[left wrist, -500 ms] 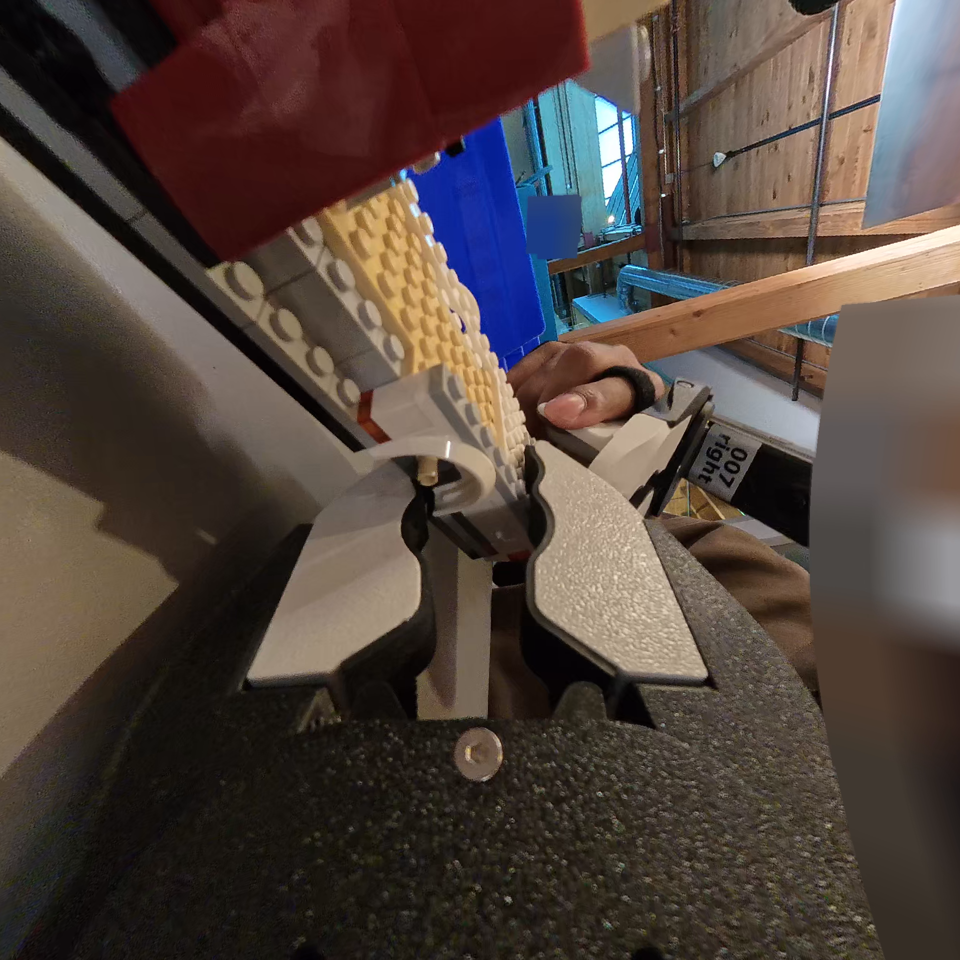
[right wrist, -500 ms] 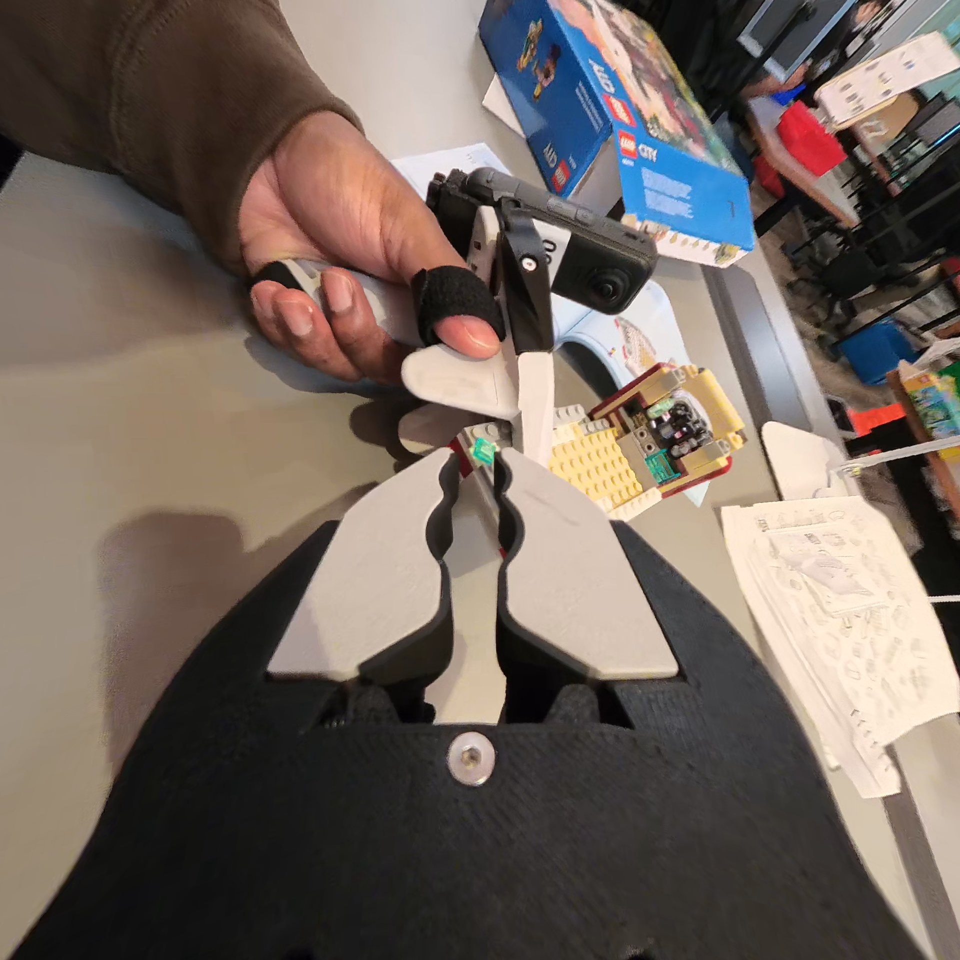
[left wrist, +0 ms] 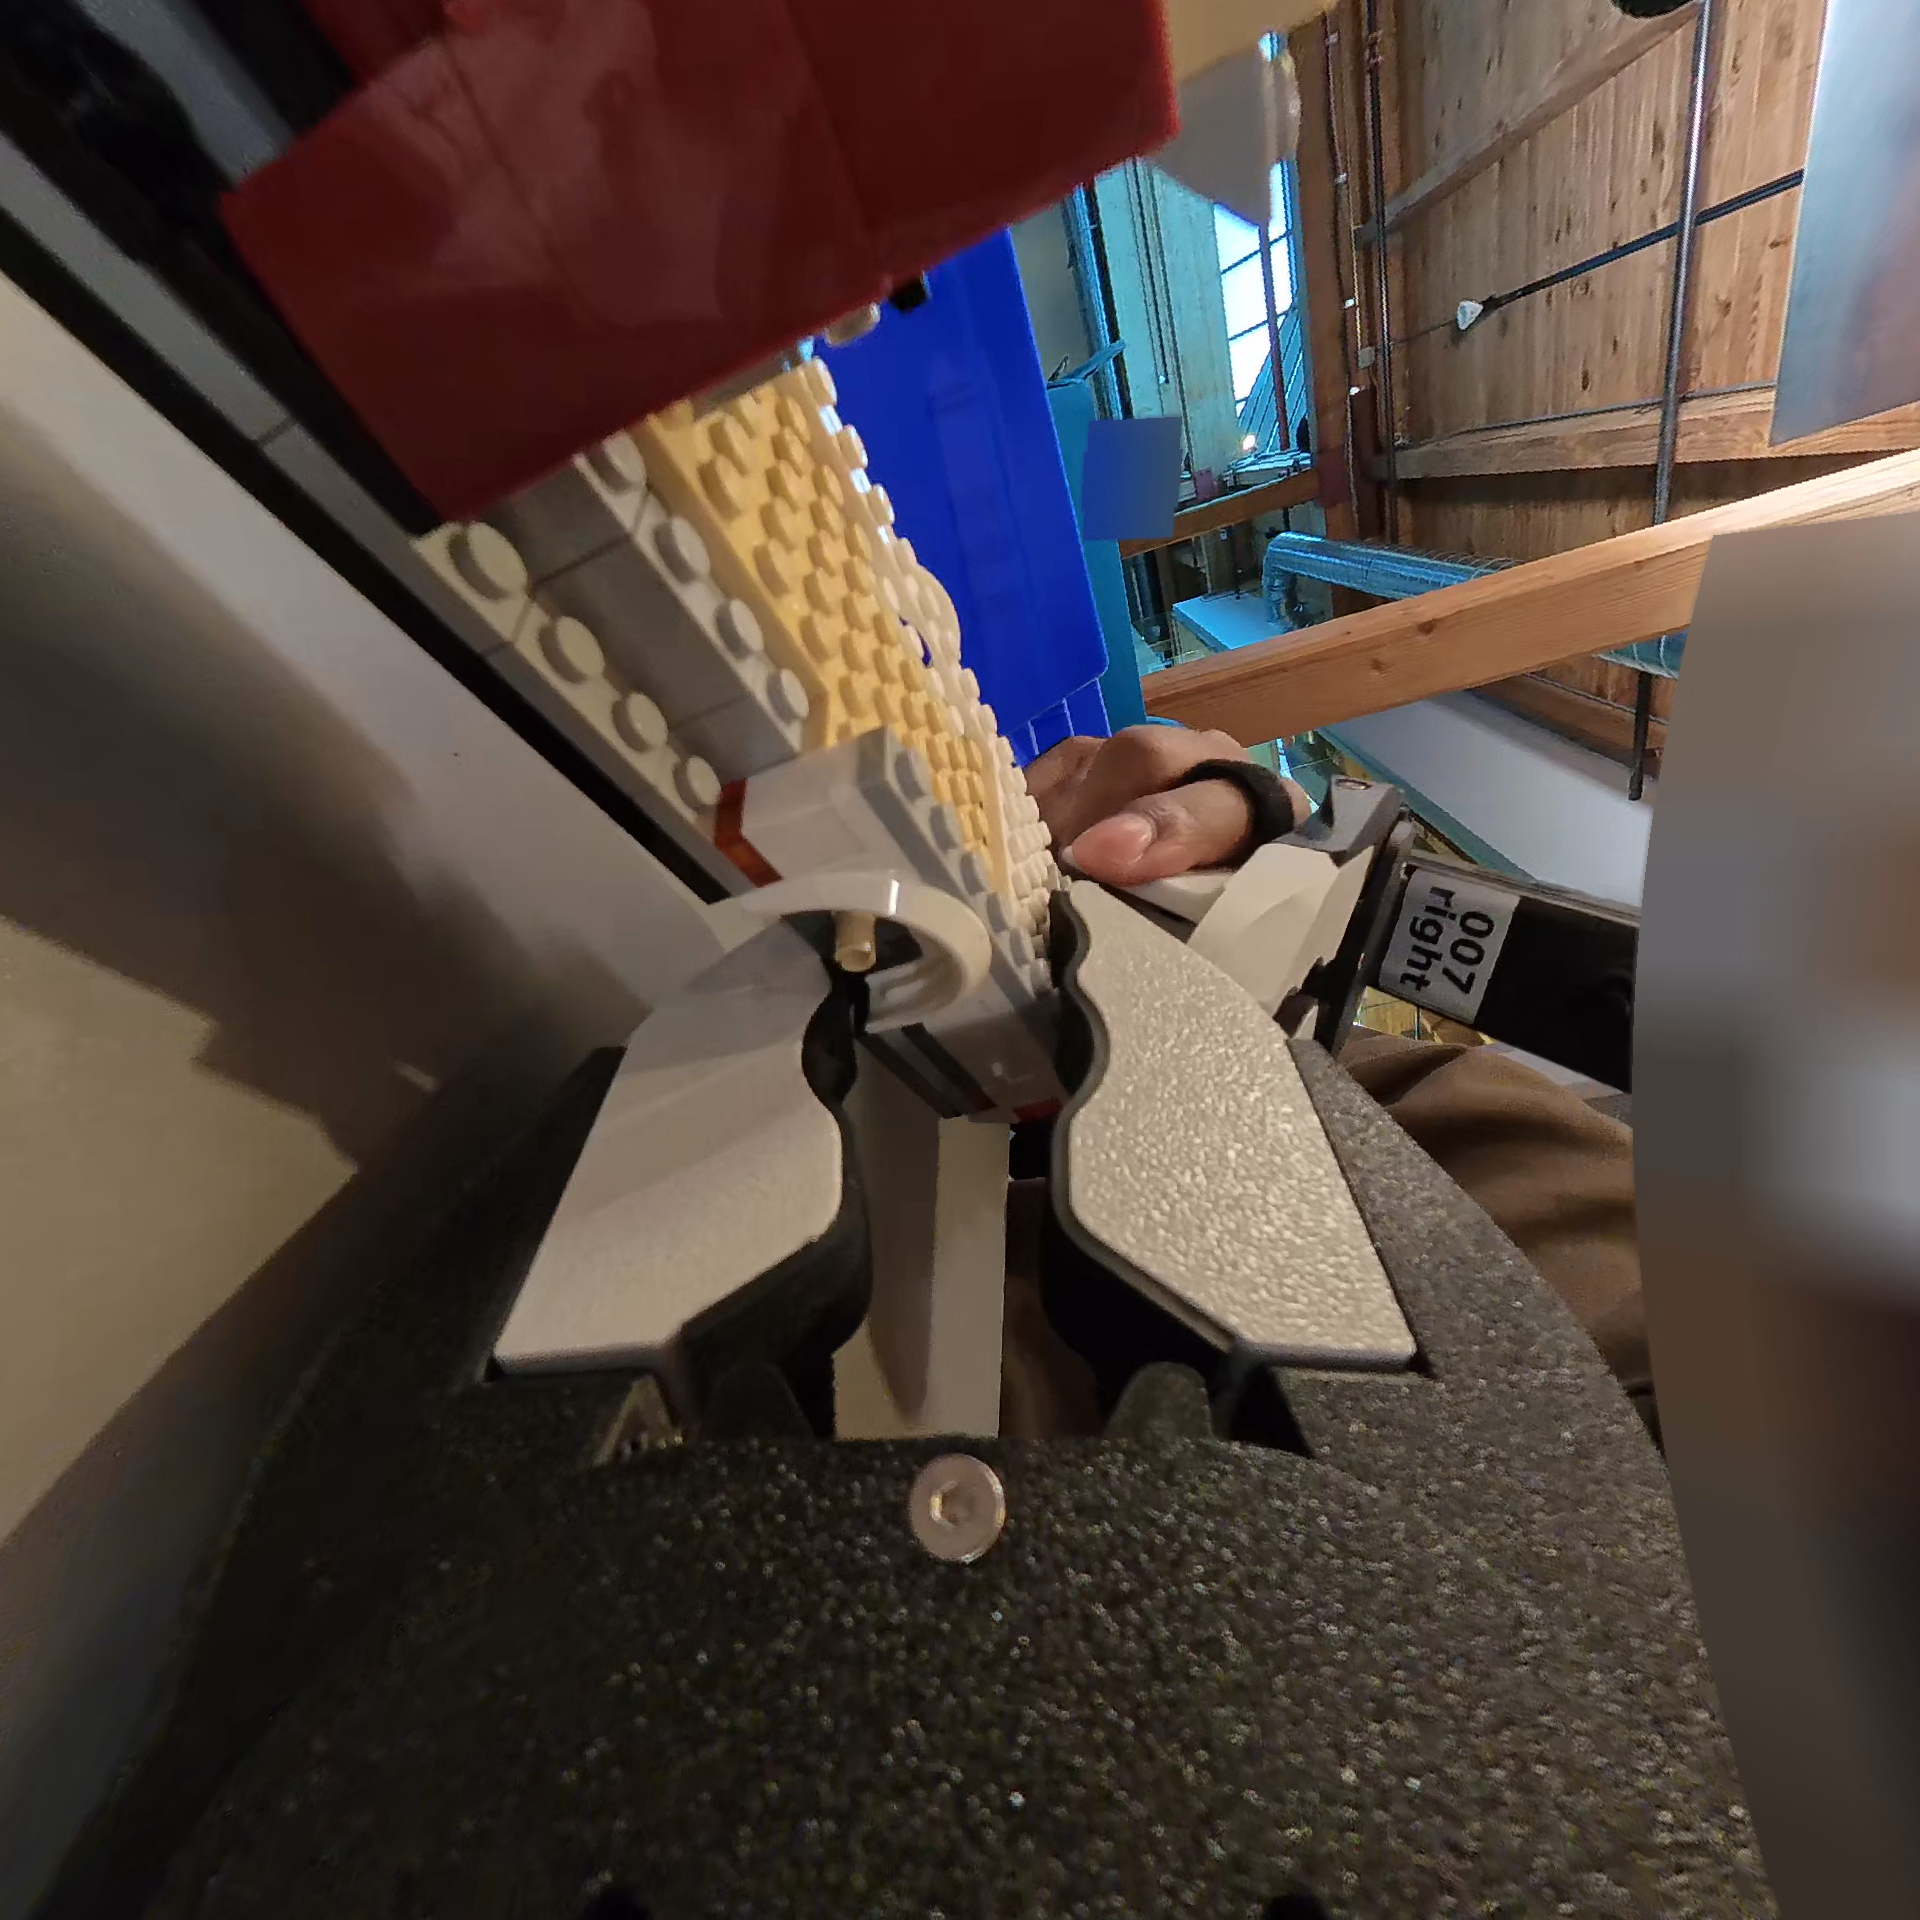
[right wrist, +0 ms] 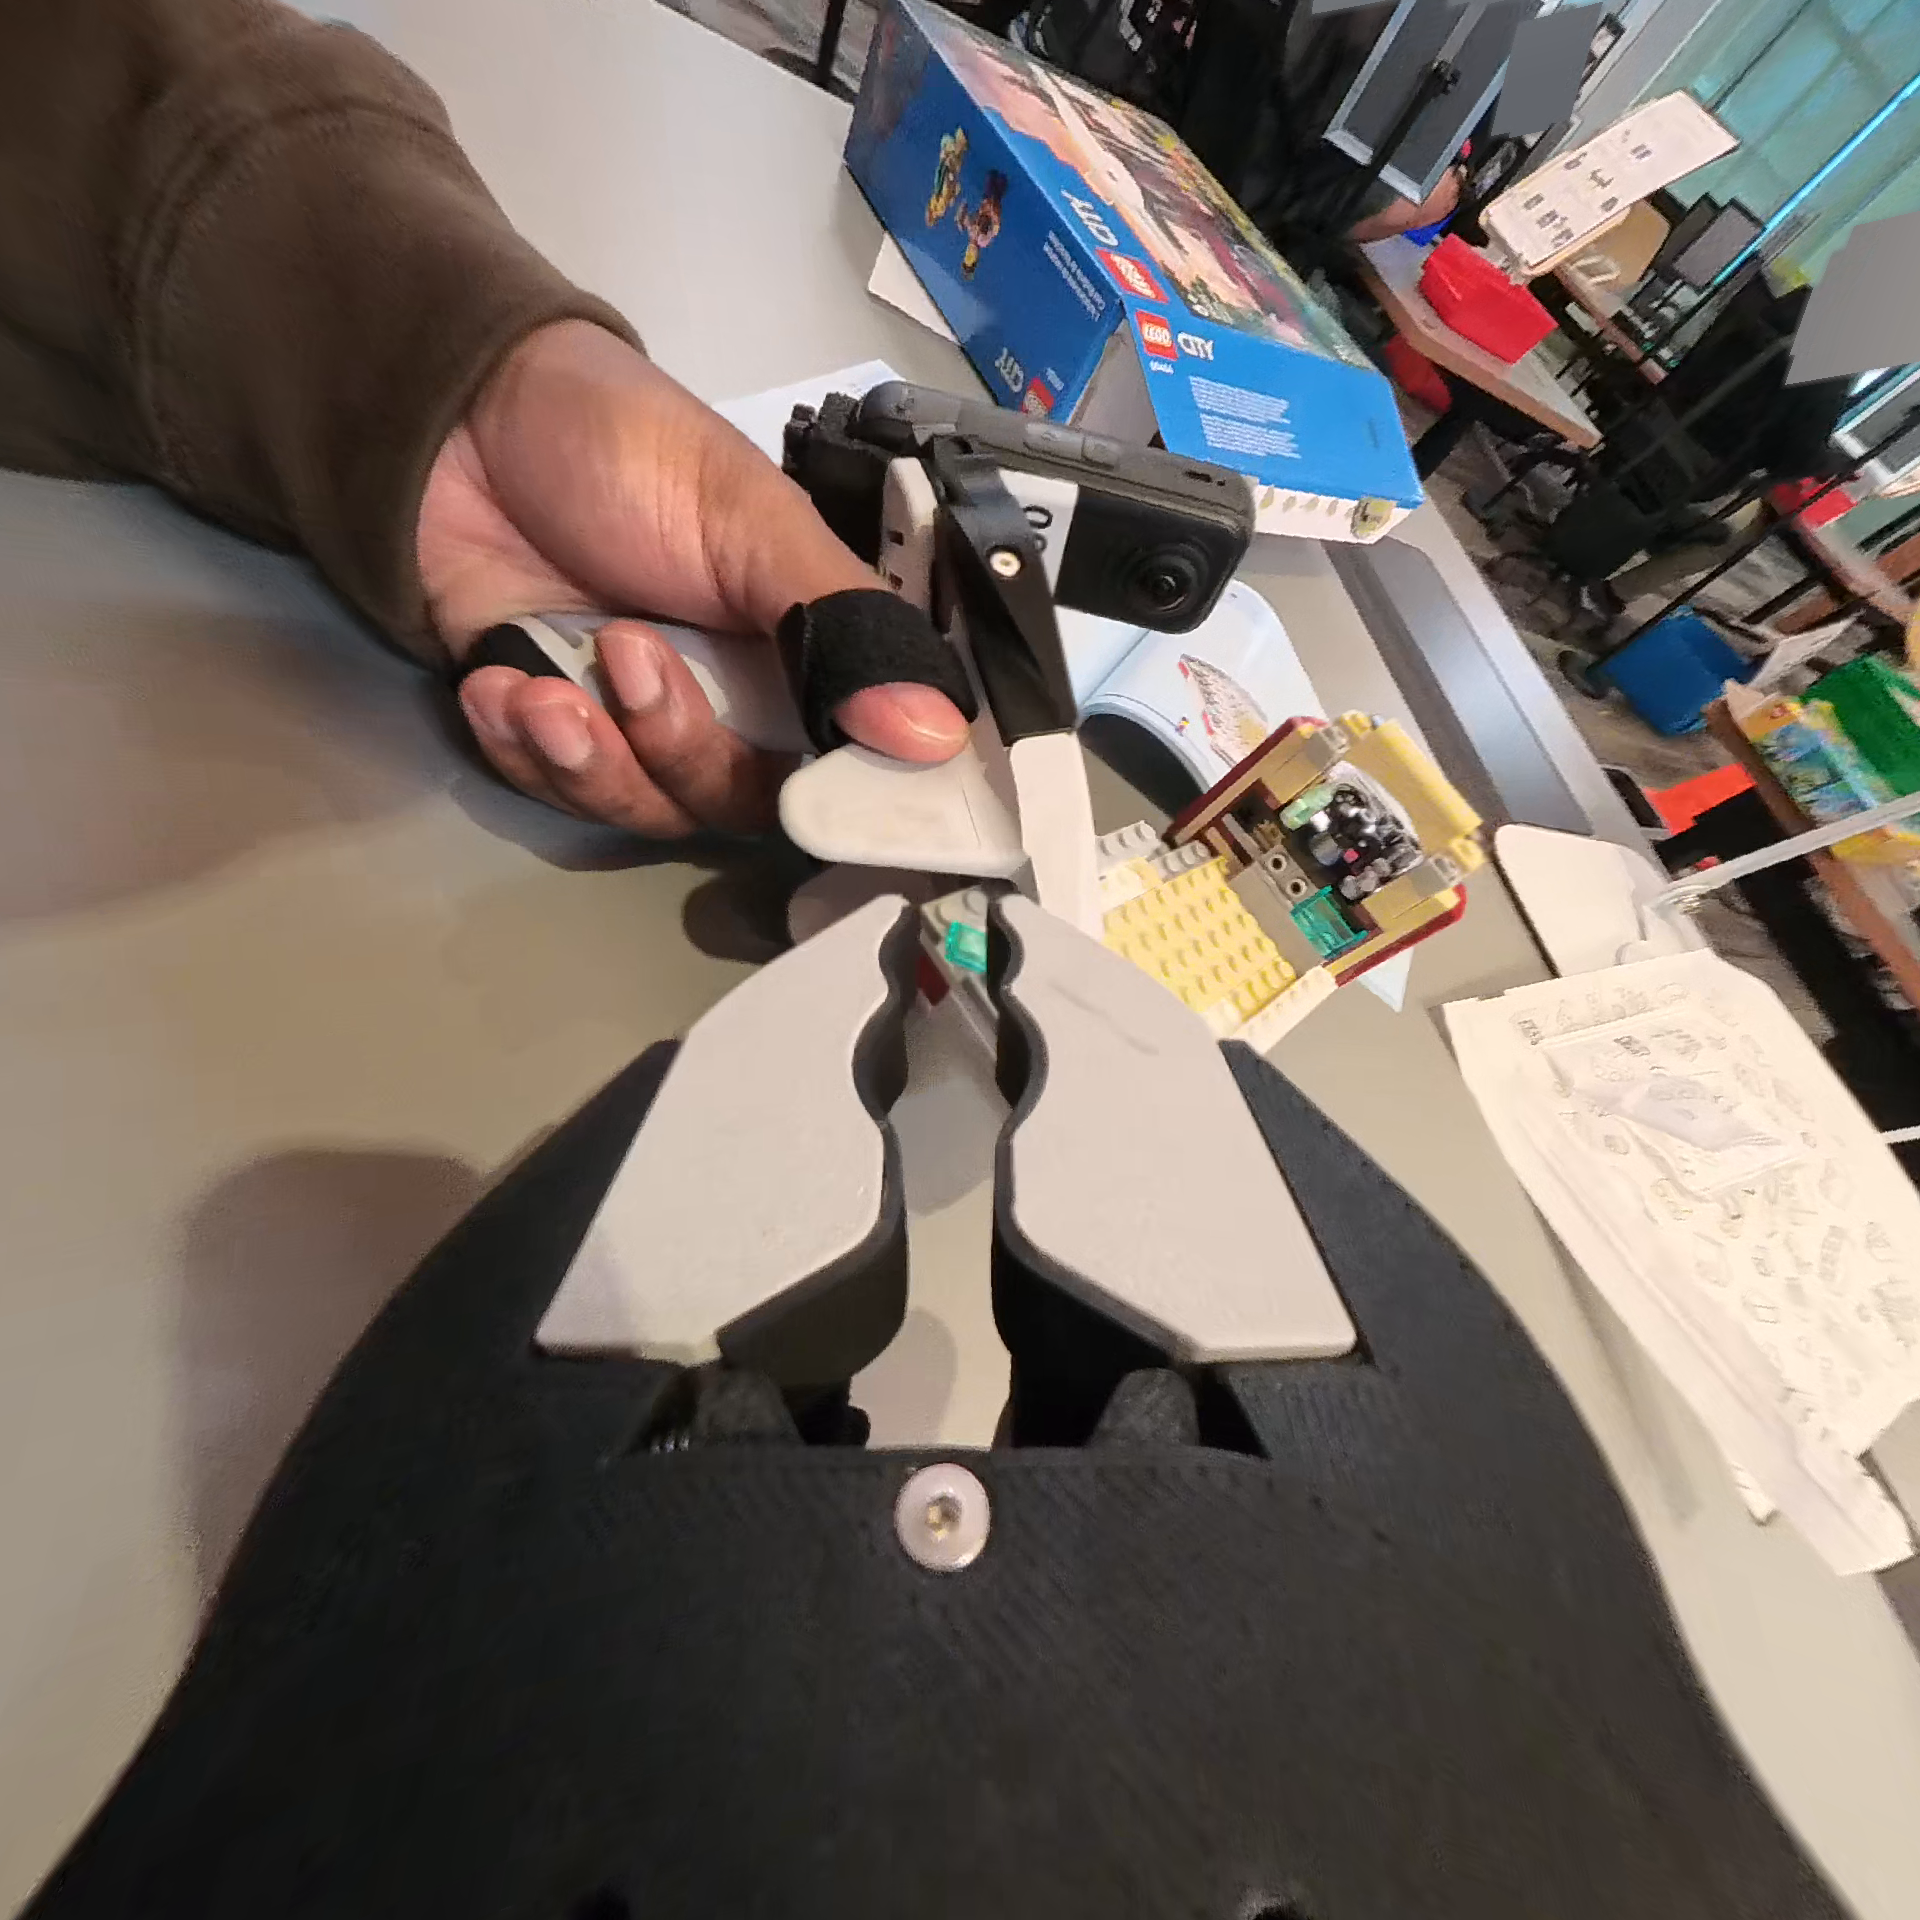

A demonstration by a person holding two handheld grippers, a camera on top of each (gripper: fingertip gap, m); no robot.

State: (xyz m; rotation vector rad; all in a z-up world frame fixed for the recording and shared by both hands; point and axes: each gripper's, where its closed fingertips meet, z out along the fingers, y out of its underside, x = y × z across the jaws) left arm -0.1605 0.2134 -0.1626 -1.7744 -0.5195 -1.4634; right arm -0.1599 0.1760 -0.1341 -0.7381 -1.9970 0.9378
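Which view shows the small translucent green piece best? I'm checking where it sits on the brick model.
The right wrist view: the green piece shows between the right hand-held gripper's fingertips, at the grey end of the brick model. The left wrist view shows that model's studded plates close up, but no green piece.

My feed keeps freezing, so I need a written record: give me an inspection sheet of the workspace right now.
Surface: grey table.
Job's things: brick model, tan studded deck, dark red trim, lifted at one end; small teal brick.
Clutter: blue toy box, instruction sheets, booklet.
Grippers: left gripper clamps the model's grey end; right gripper is shut on the teal brick at that end.
Cables: nothing seen.
Surroundings: wooden wall, other desks.
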